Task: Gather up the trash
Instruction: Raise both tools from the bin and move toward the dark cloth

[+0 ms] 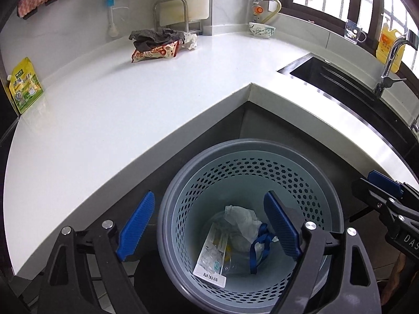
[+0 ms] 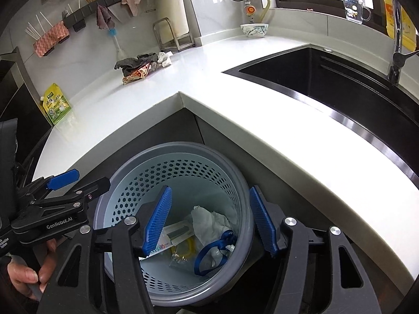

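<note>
A: Fingers (image 1: 136, 225) on your left gripper (image 1: 209, 227) spread wide over the bin (image 1: 183, 183), holding nothing; right gripper (image 2: 209, 219) likewise gapes empty.

B: Remaining trash?

A: Crumpled snack wrapper (image 1: 154, 52) under a dark rag (image 1: 154, 38) at the counter (image 1: 104, 110) back, beside balled tissue (image 1: 189, 40) (light stuff). Pinch carelessly and you'll drag the rag along.

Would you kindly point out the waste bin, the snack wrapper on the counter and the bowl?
waste bin (image 1: 180, 183): left wrist view, on its grey rim.
snack wrapper (image 1: 159, 52): left wrist view, on its printed front.
bowl (image 2: 254, 31): right wrist view, on its patterned outer wall.
</note>
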